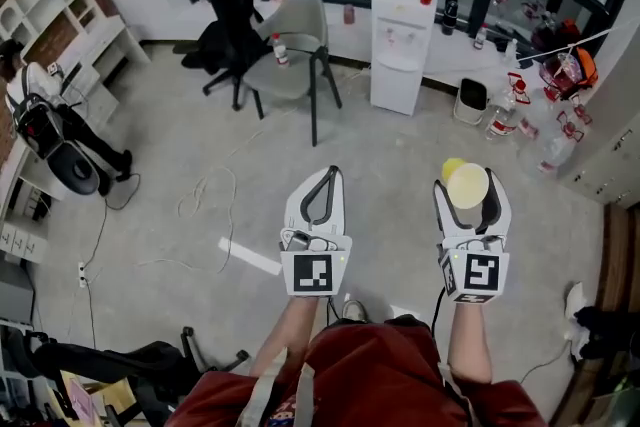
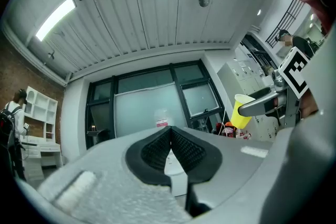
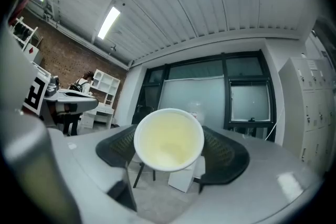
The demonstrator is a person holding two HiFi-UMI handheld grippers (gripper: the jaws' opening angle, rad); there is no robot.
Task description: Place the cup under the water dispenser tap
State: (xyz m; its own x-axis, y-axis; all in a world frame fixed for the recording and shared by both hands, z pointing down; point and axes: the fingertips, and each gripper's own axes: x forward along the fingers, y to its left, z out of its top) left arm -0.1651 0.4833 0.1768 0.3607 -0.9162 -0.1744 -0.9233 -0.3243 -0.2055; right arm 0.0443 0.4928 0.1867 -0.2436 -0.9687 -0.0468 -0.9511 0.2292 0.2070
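1. The right gripper (image 1: 468, 191) grips the yellow paper cup (image 3: 169, 139) by its sides, mouth tilted back toward the person, seemingly for carrying.
2. The white floor-standing water dispenser (image 1: 398, 50) stands well apart, ahead; the cup is not yet under its tap.
3. The left gripper (image 1: 328, 175) is pinched together on nothing, apparently unneeded here.

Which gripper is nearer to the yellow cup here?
Right. The right gripper holds the yellow cup between its jaws, mouth toward its camera. The left gripper, jaws together and empty, is off to the cup's left, apart from it.
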